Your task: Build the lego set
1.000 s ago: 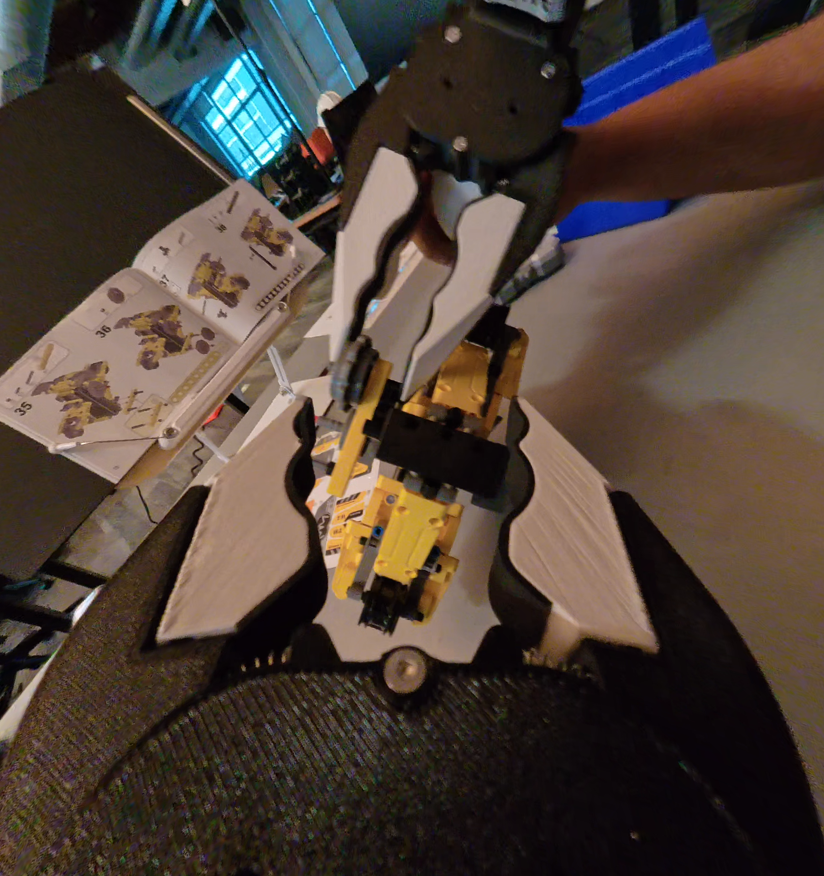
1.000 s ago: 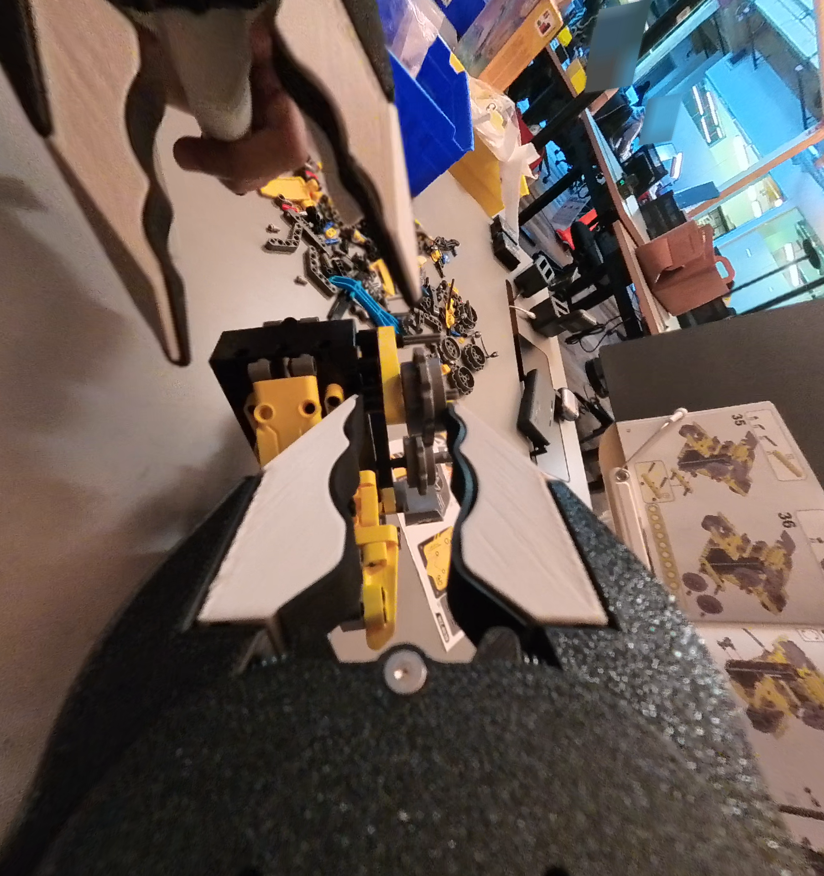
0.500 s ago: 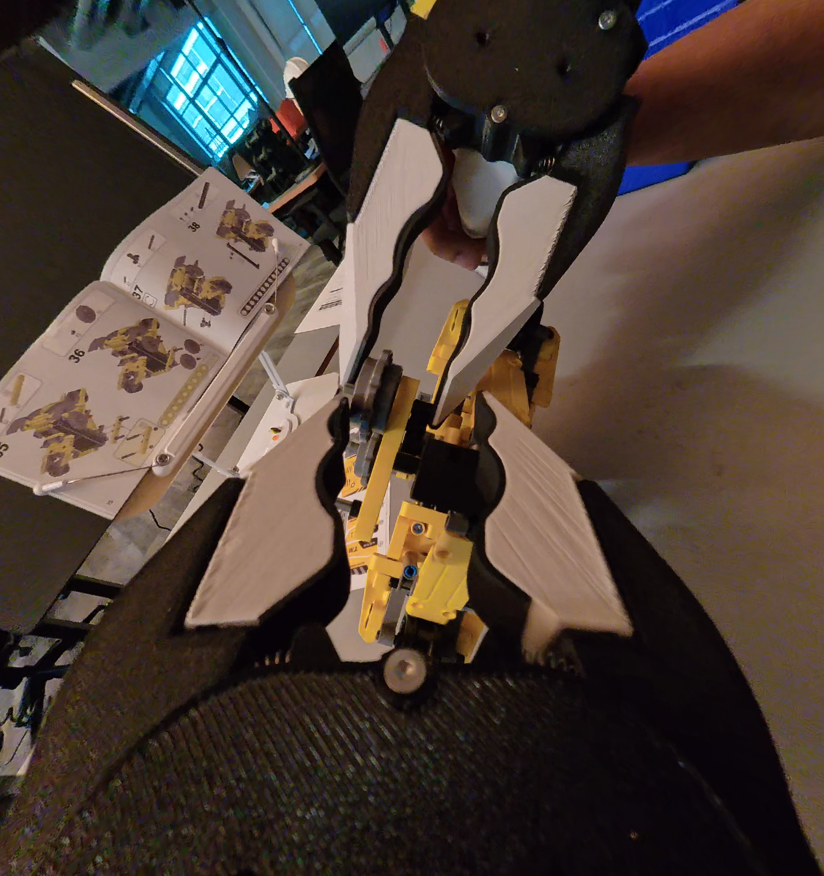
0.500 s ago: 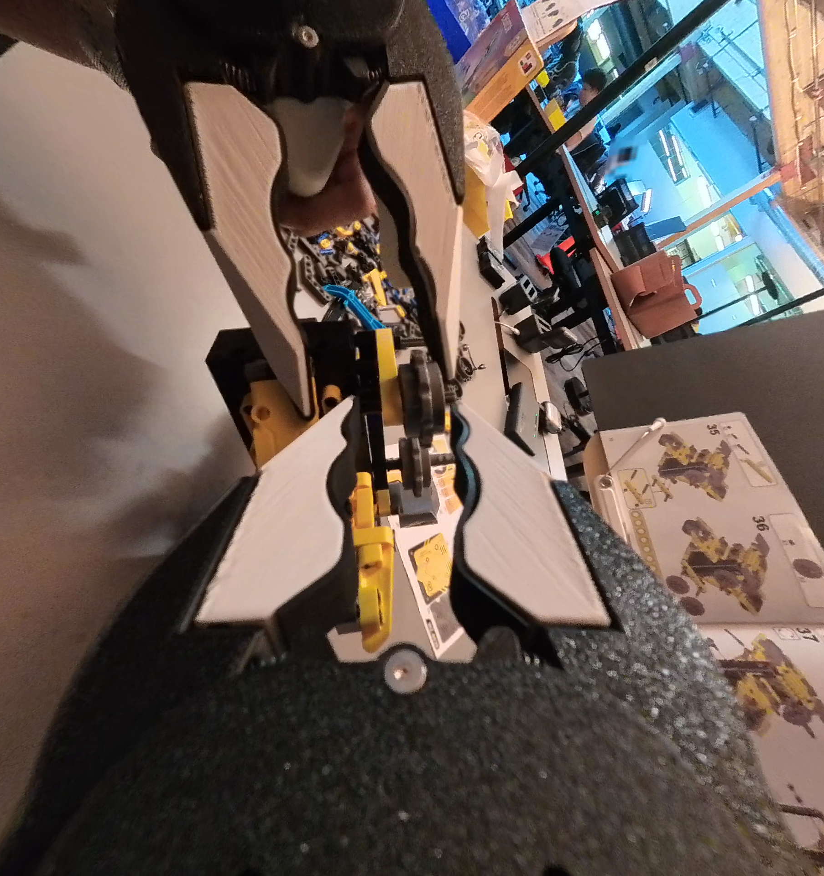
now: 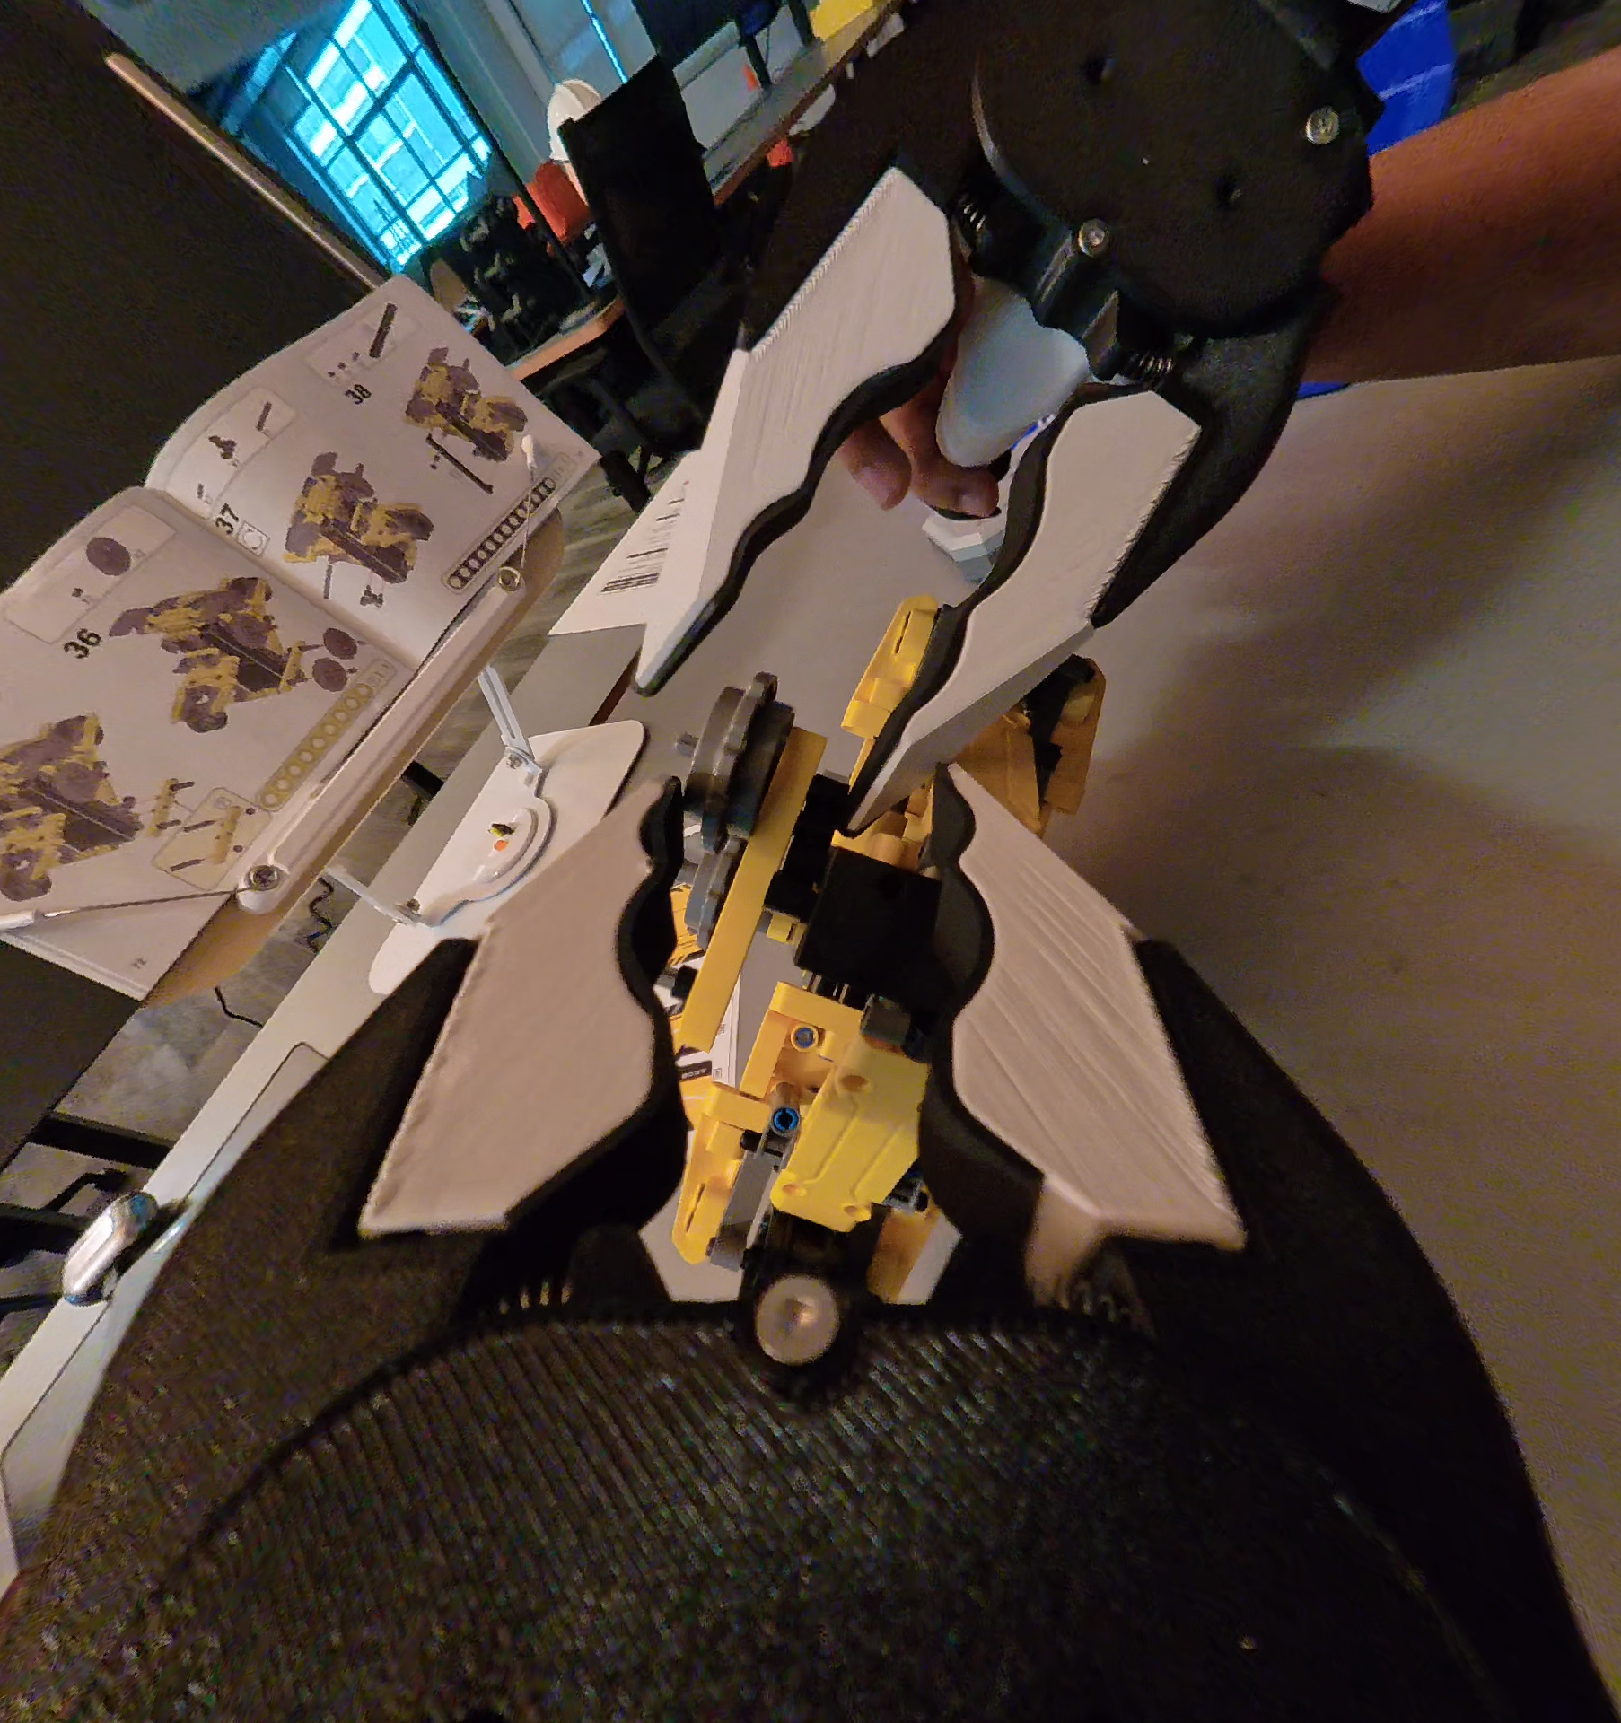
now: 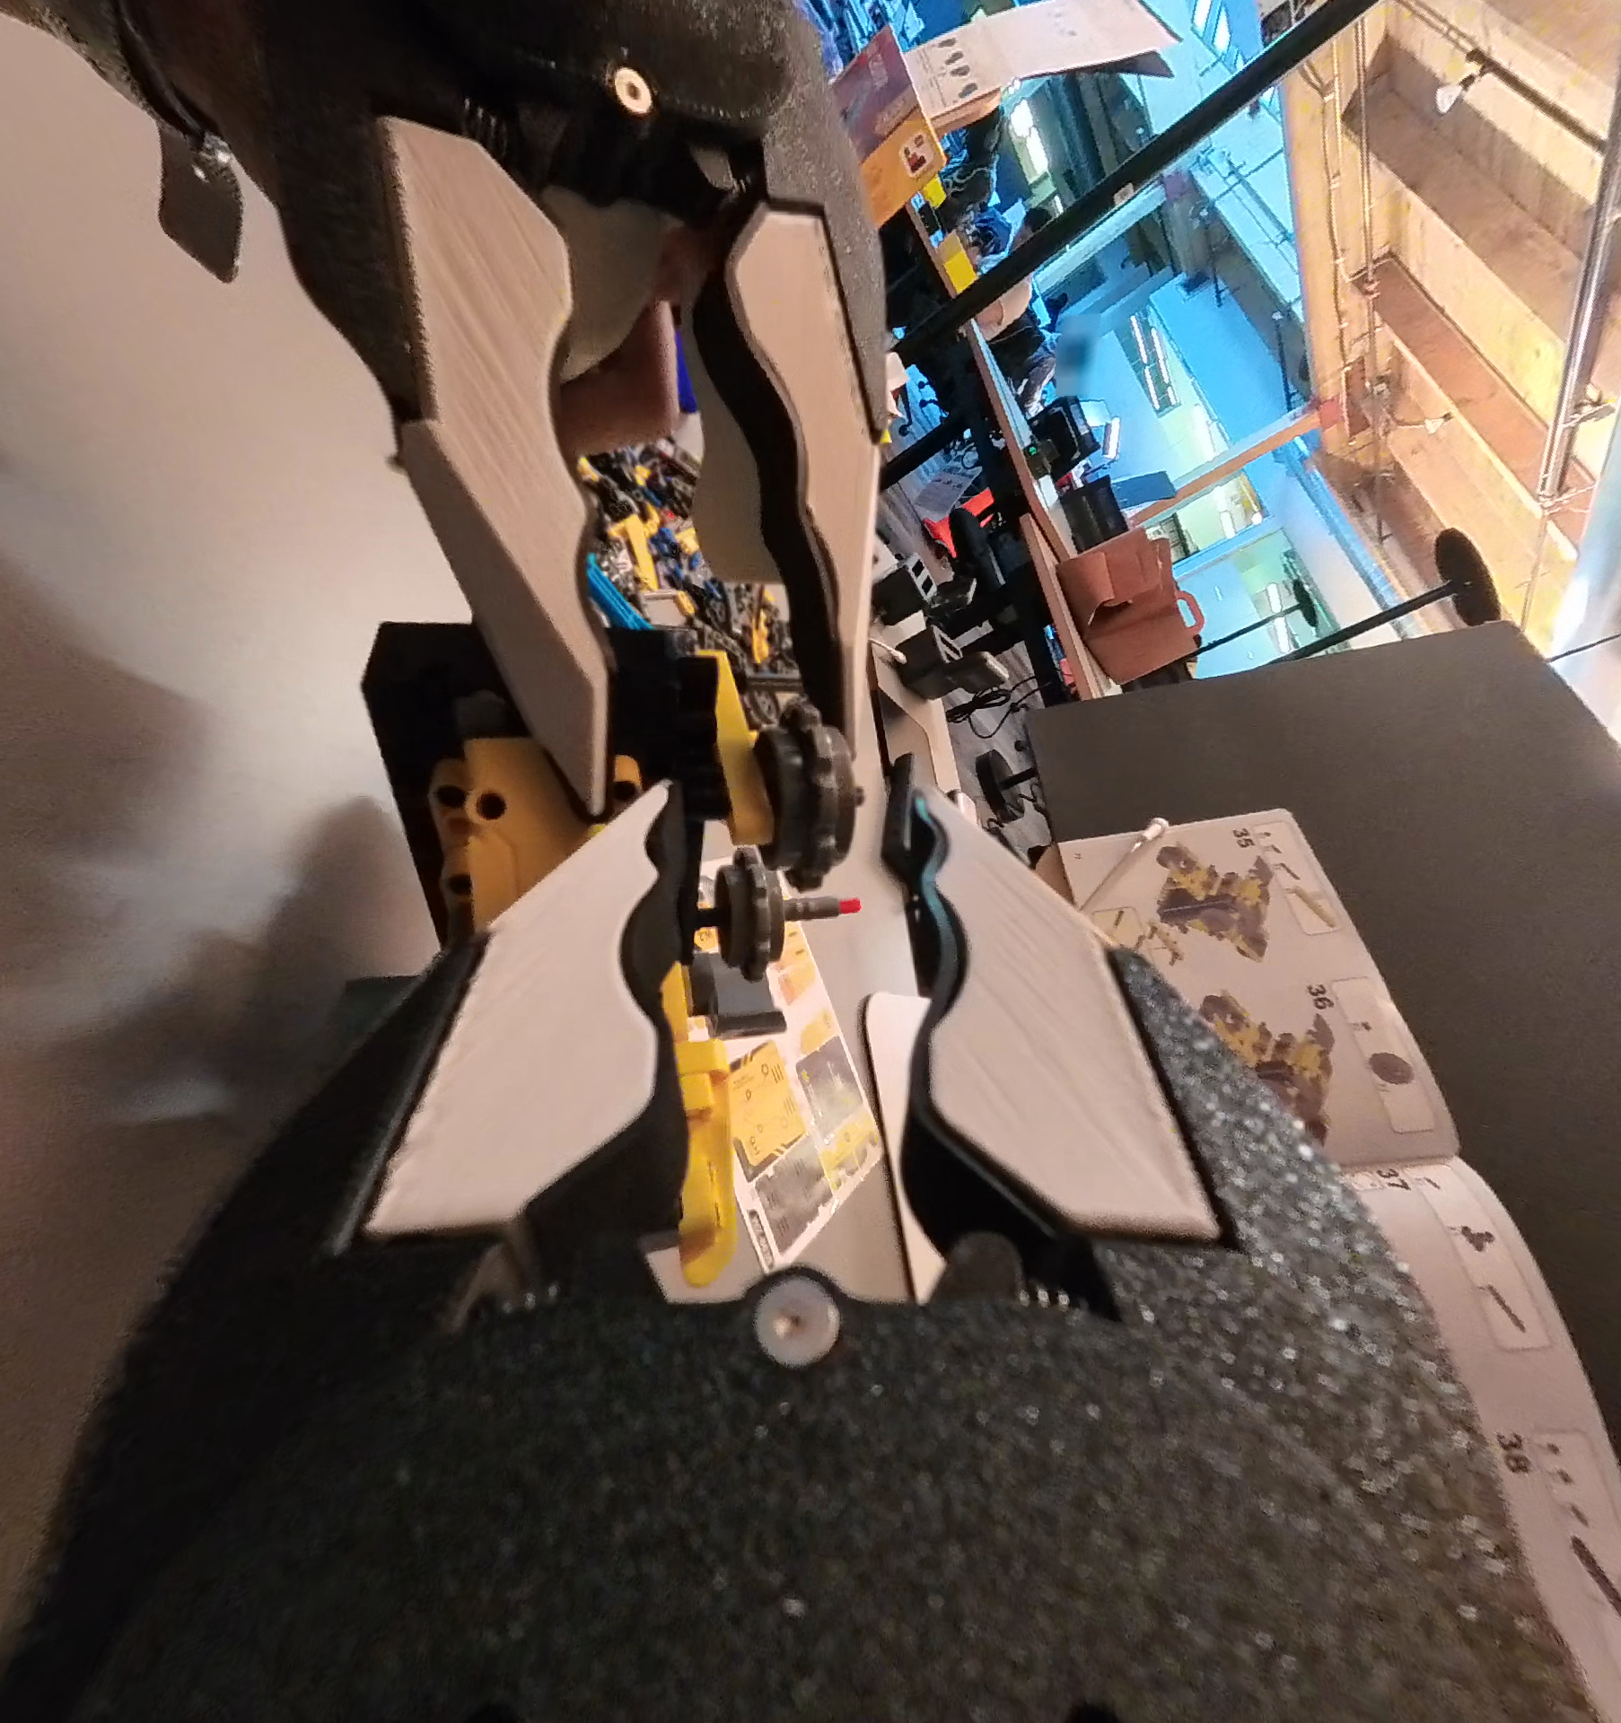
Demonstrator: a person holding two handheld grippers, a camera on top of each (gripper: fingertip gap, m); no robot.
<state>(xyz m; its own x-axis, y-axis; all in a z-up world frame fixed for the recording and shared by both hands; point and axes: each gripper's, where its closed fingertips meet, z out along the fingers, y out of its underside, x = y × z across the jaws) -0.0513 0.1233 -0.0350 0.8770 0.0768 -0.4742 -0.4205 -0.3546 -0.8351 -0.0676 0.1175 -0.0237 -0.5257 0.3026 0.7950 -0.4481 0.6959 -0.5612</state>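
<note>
A yellow and black brick vehicle model (image 5: 844, 1119) with grey gears (image 5: 741, 755) is held over the table. My left gripper (image 5: 802, 820) is shut on it, one finger against the black block and the other beside the gears. In the right wrist view the model (image 6: 490, 811) and its gears (image 6: 802, 792) sit between the spread fingers of my right gripper (image 6: 783, 783), which is open; the right-hand finger stands clear of the gear axle. The left gripper (image 6: 723, 774) comes in from above there. The right gripper (image 5: 755, 746) shows at the top of the left wrist view.
An open instruction booklet (image 5: 229, 653) stands on a holder with a white base (image 5: 527, 820) at the table's edge; it also shows in the right wrist view (image 6: 1254, 979). Loose bricks (image 6: 658, 559) lie farther along the beige table (image 5: 1348, 839). A sticker sheet (image 6: 807, 1119) lies under the model. A person's arm (image 5: 1487, 233) holds the right gripper. The grippers are tip to tip, or close to it.
My left gripper has moved in and closed on the model. My right gripper, shut on the gear end before, has spread its fingers.
</note>
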